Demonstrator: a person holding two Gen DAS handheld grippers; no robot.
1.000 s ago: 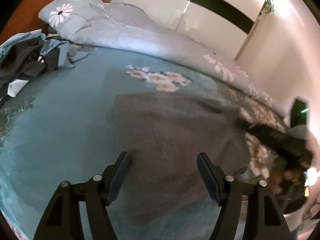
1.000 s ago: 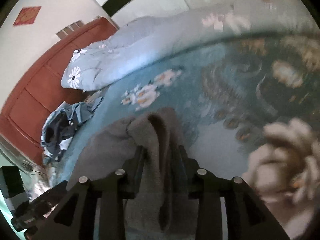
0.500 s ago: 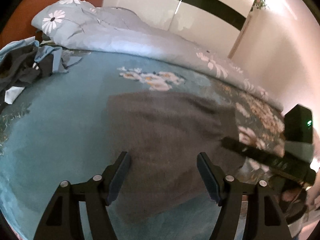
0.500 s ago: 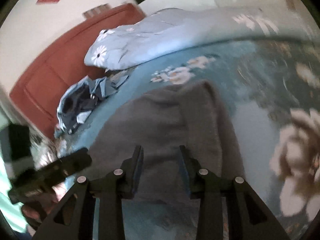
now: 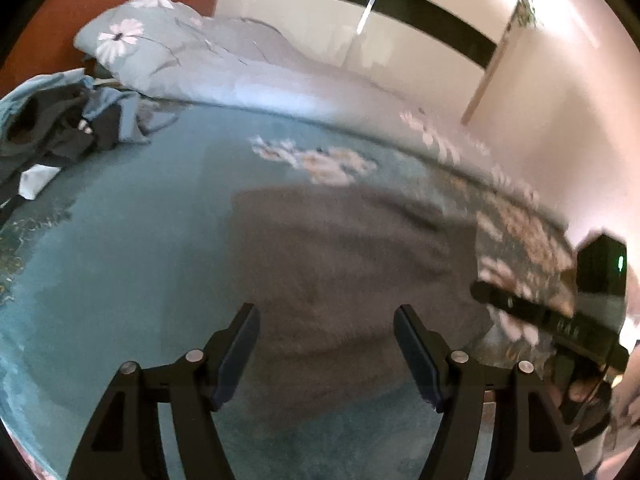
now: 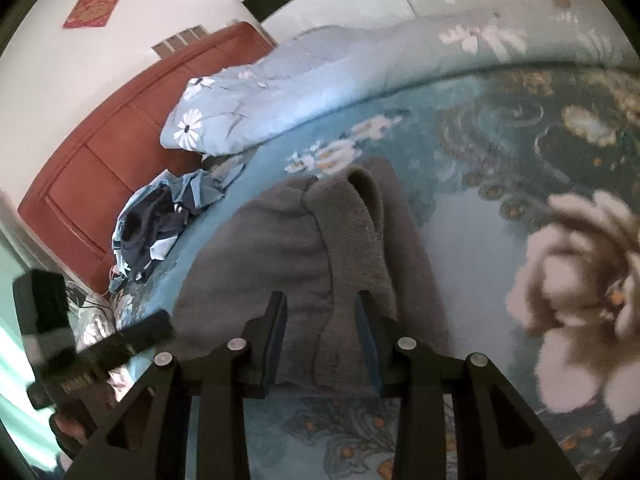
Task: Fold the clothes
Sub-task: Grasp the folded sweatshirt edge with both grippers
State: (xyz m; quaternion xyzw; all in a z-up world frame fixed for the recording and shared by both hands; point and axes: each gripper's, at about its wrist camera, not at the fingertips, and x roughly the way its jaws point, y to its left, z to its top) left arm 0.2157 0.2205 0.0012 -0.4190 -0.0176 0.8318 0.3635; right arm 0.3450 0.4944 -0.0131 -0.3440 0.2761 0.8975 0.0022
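A grey garment [image 5: 344,280] is lying spread across the teal flowered bedspread [image 5: 120,248], filling the middle of the left wrist view and reaching down between the fingers of the left gripper [image 5: 326,354] at the bottom of the frame. Those fingers are standing wide apart, hovering over the near edge of the cloth with nothing pinched between them. In the right wrist view the same garment [image 6: 280,264] is occupying the lower centre, with a raised fold of it running up from the right gripper [image 6: 322,340] toward the middle of the frame — the fingers there are standing partly closed on either side of that fold, and the cloth is filling the gap, though I cannot tell for certain whether the pads are pressing on it. The right gripper is also showing as a dark blurred bar at the right edge of the left wrist view [image 5: 548,320], beside the garment's right side, while the left gripper is showing at the lower left of the right wrist view [image 6: 96,352], with part of a hand [image 6: 76,428] under it. A heap of blue and dark clothes [image 6: 156,224] is sitting at the left of the frame near the red-brown headboard [image 6: 100,160], well apart from the grey garment, and a pale blue flowered quilt [image 5: 224,64] is lying bunched along the upper part of the bed.
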